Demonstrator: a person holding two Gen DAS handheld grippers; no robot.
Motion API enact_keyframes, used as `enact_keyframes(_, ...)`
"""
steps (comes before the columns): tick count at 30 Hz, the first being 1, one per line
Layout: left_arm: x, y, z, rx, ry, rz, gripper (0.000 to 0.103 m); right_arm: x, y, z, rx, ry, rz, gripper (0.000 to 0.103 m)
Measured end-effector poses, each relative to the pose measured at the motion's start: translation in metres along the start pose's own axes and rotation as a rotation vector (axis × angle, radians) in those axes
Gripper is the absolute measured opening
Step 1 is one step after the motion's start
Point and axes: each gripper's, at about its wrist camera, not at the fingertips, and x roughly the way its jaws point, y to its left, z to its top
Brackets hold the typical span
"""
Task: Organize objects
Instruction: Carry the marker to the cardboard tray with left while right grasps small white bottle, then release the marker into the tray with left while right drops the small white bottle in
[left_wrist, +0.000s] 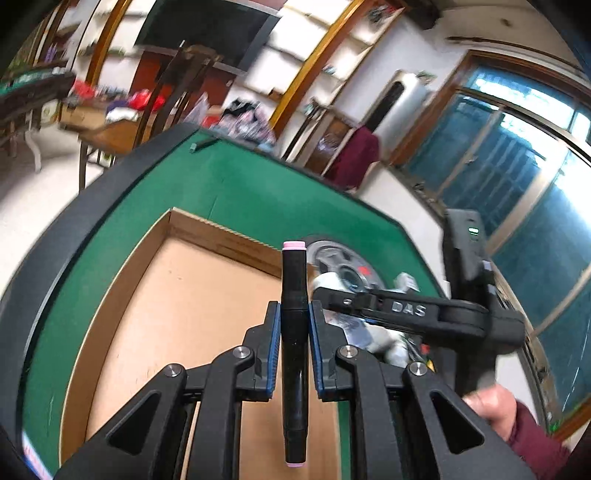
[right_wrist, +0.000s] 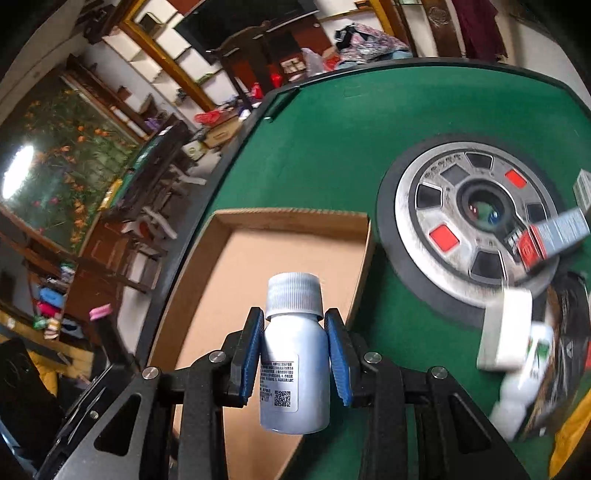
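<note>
My left gripper (left_wrist: 293, 308) is shut on a black marker (left_wrist: 294, 332) with pink end caps, held upright above a shallow cardboard tray (left_wrist: 192, 295) on the green table. My right gripper (right_wrist: 294, 332) is shut on a small silver bottle (right_wrist: 294, 365) with a ribbed cap and a white label, held over the right edge of the same tray (right_wrist: 266, 273). The right gripper also shows from the side in the left wrist view (left_wrist: 406, 308), just right of the marker. The tray's floor is bare where it shows.
A round metal hub (right_wrist: 476, 225) sits in the green felt table (right_wrist: 332, 147), right of the tray. Loose items lie at the right: a grey and red box (right_wrist: 550, 236), a white box (right_wrist: 506, 332), a white bottle (right_wrist: 524, 384). Cluttered furniture stands beyond the table.
</note>
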Motion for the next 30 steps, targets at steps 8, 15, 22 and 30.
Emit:
enact_keyframes(8,0.061,0.028,0.012,-0.098,0.075,0.019,0.014,0.041,-0.008,0.036,0.031,0.028,-0.055,0.037)
enact_keyframes(15,0.086,0.023,0.013,-0.084,0.107,0.032,0.014,0.056,-0.013,0.038,0.009,0.038,-0.098,0.037)
enact_keyframes(22,0.073,0.020,0.013,-0.086,0.054,0.121,0.051,0.043,-0.013,0.041,-0.018,0.002,-0.125,0.044)
enact_keyframes(30,0.056,0.023,-0.024,-0.177,0.052,0.171,0.067,-0.028,-0.032,0.018,-0.030,-0.135,-0.131,0.075)
